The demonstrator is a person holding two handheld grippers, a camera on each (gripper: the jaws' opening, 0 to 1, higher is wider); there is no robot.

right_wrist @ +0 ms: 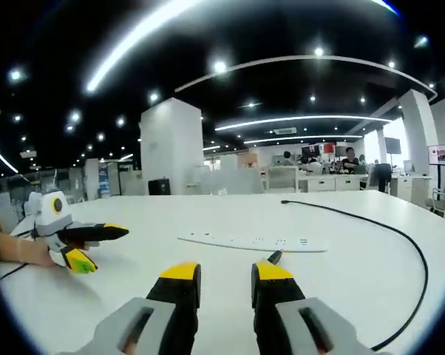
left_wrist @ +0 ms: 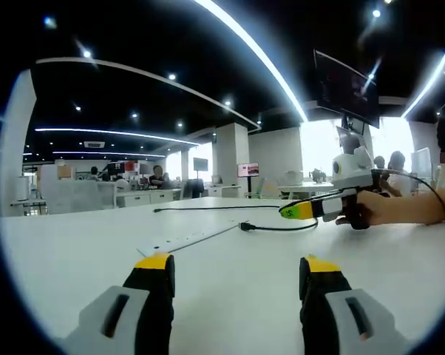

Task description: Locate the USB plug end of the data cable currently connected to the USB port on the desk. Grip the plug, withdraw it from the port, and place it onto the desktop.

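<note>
Small rigid black USB plug [right_wrist: 275, 257] in the flat white power strip [right_wrist: 252, 242], light on limp cable [right_wrist: 400, 244]: pinch its body; right gripper [right_wrist: 226, 277] narrowly parted, left gripper [left_wrist: 237, 270] spread, both empty.

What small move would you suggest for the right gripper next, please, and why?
Probably ease the right gripper forward onto the plug. Its jaws stand open and empty, with the plug just beyond its tips, apparently seated in the power strip on the desk.

Bright ceiling strips [left_wrist: 245, 41] and spot lamps light the room evenly, and windows [left_wrist: 318, 148] at the back blow out to white glare. The white desk [left_wrist: 222, 251] shows only faint shadows. Fisheye distortion bends straight lines near the edges; distant furniture looks soft
</note>
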